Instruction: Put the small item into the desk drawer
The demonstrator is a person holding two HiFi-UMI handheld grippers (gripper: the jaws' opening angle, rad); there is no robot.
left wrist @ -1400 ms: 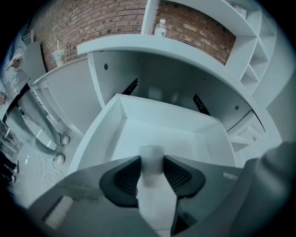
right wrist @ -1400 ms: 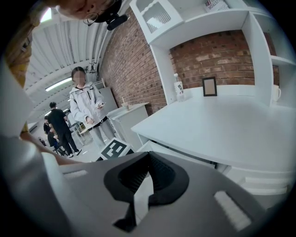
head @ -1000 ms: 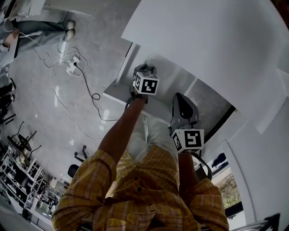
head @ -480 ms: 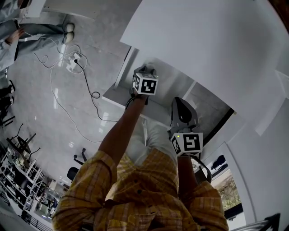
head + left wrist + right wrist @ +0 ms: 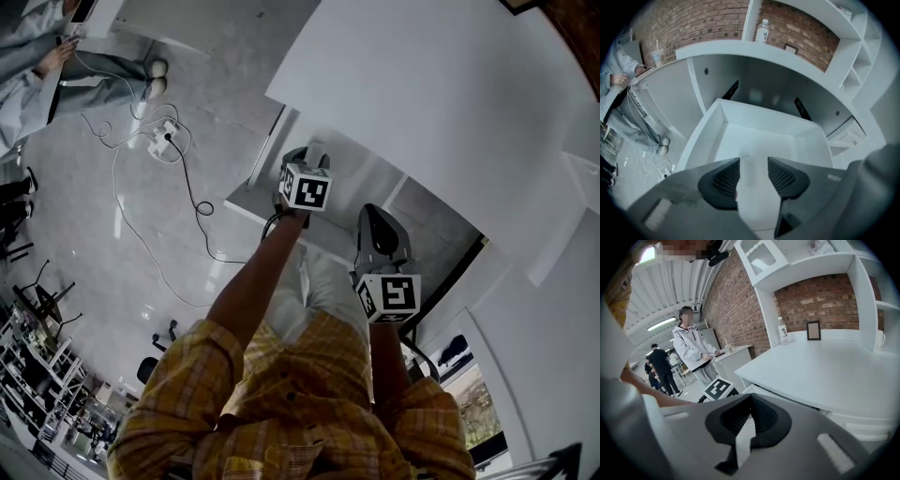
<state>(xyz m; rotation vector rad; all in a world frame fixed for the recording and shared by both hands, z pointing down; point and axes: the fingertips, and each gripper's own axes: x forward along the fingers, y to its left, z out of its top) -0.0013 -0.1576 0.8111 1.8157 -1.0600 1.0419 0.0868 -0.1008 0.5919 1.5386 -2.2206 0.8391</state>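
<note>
The jaws of our left gripper are opening over the desk drawer, the small pale item between them seemingly released inside, our right gripper clenched empty; we judge only withdrawal remains.

The pulled-out drawer can be entered freely from above, being bounded by its side walls and overhung rearward by the table.

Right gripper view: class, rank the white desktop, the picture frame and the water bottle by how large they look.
1. white desktop, by far the largest.
2. picture frame and water bottle: about alike, the bottle taller and the frame wider, so not ranked.
</note>
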